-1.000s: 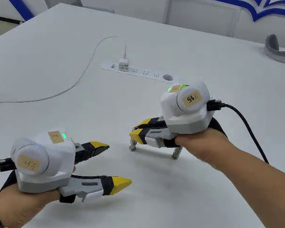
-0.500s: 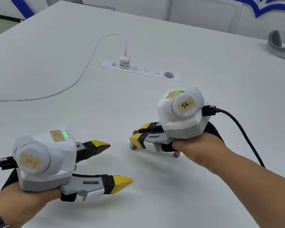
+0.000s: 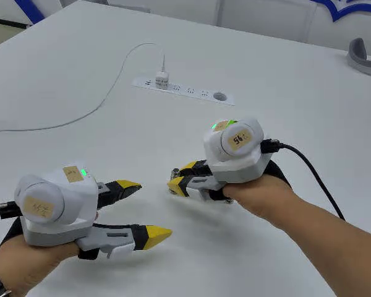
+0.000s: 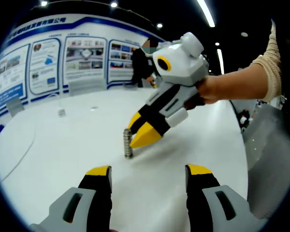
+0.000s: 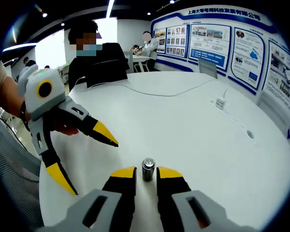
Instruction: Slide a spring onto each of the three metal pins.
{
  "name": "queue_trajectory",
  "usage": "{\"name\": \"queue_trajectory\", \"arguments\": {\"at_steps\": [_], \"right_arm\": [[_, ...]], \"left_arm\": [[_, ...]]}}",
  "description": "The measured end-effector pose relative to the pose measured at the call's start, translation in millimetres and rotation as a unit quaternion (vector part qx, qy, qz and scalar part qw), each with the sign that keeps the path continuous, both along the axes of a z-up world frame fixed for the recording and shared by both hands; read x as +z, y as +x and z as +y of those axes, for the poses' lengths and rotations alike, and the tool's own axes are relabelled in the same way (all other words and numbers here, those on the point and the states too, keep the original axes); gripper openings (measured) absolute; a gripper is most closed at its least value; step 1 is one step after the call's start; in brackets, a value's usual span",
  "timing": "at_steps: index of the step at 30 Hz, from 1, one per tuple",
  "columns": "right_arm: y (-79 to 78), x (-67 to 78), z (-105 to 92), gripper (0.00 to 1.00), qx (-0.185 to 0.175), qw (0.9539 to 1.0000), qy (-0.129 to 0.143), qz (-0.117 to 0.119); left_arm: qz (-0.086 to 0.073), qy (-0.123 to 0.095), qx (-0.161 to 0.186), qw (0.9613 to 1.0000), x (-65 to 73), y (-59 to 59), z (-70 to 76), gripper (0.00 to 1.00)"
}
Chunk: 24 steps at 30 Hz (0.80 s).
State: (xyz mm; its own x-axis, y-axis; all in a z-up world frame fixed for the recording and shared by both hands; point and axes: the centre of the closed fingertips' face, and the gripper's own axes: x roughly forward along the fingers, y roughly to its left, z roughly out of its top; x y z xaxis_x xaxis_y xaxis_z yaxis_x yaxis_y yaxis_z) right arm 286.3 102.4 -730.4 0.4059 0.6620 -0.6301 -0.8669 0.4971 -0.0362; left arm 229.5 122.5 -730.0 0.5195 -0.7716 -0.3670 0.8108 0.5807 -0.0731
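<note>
A short metal pin with a spring (image 4: 128,143) on it stands upright on the white table (image 3: 111,136). My right gripper (image 5: 146,173) has its yellow-tipped jaws closed in on the top of this spring (image 5: 148,169). In the head view the right gripper (image 3: 175,183) sits low over the table at centre, and the pin is mostly hidden under its tips. My left gripper (image 3: 142,209) hovers at the lower left, open, with nothing between its fingers (image 4: 99,172). It points at the pin from a short way off.
A white power strip (image 3: 184,91) with a plug (image 3: 161,80) and a thin white cable (image 3: 105,99) lies farther back. A grey curved object (image 3: 363,60) rests at the far right. A black cable (image 3: 312,170) trails from the right gripper. People (image 5: 93,50) sit beyond the table.
The right gripper has come down closer to the table over the pin. The second sprung pin near the right hand is now hidden behind it. The left gripper has barely moved.
</note>
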Motion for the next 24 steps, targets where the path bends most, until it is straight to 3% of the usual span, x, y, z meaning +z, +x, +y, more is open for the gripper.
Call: {"name": "queue_trajectory", "arguments": {"at_steps": [6, 14, 24], "right_arm": [[-9.4, 3.5, -10.1, 0.19, -0.014, 0.9999, 0.004, -0.004], [-25.5, 19.4, -18.0, 0.21, -0.016, 0.9994, 0.023, -0.018], [-50.5, 22.2, -34.6, 0.26, -0.013, 0.9994, 0.023, -0.024]], "left_arm": [[-0.004, -0.002, -0.002, 1.0, 3.4, 0.2, -3.2, 0.63], [-0.007, -0.002, -0.004, 1.0, 6.9, 1.4, -3.8, 0.65], [-0.008, -0.003, -0.007, 0.9999, 8.9, -1.3, -5.4, 0.67]]}}
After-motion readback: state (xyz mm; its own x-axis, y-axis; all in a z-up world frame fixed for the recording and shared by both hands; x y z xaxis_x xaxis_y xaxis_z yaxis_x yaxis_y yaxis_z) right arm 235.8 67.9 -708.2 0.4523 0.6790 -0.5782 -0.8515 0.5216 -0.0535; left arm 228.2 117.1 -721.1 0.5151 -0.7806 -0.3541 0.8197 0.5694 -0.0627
